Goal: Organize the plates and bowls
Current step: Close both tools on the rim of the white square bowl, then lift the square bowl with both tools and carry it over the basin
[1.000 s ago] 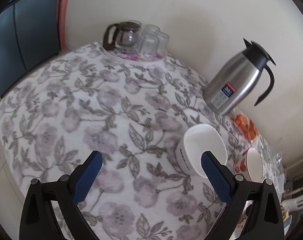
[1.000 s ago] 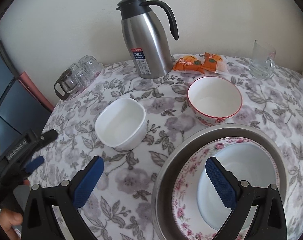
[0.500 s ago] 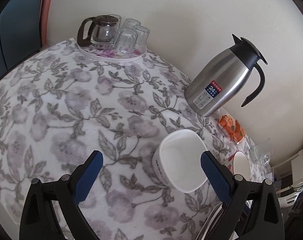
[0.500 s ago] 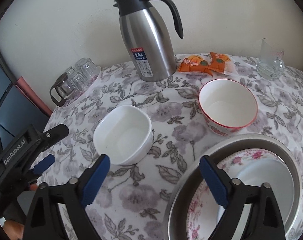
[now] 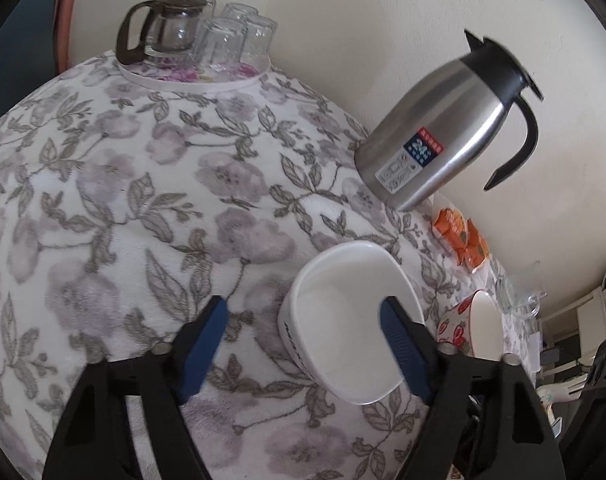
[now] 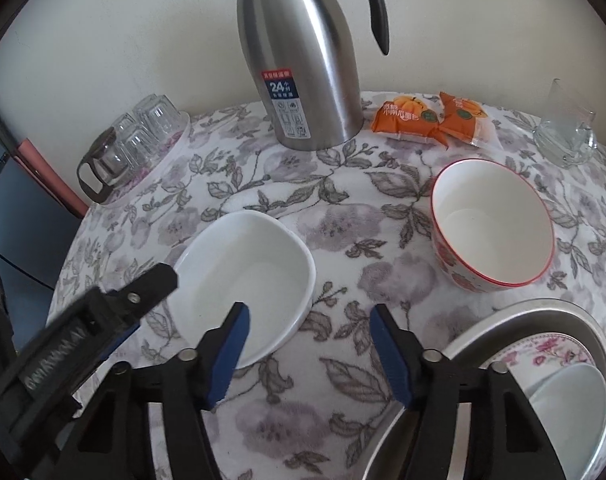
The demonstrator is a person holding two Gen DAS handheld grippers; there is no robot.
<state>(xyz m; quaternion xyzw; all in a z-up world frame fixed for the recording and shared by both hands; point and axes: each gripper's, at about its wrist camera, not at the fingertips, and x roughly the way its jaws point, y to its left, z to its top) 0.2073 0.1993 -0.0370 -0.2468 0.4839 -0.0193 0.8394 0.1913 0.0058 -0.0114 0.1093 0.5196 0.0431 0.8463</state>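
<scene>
Both claws straddle the white bowl with jaws closing, pads not yet pressing: the left claw has its rim between the pads, while the right claw takes the rim nearer the steel basin. Sitting left of the red-rimmed bowl, it looks like glazed ceramic: stiff, slick, chippable, moderately heavy. Pinching opposite walls just under the rim seems safest.

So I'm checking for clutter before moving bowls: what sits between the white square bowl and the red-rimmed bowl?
Nothing: in the right wrist view only bare floral tablecloth separates the white square bowl from the red-rimmed bowl.
</scene>
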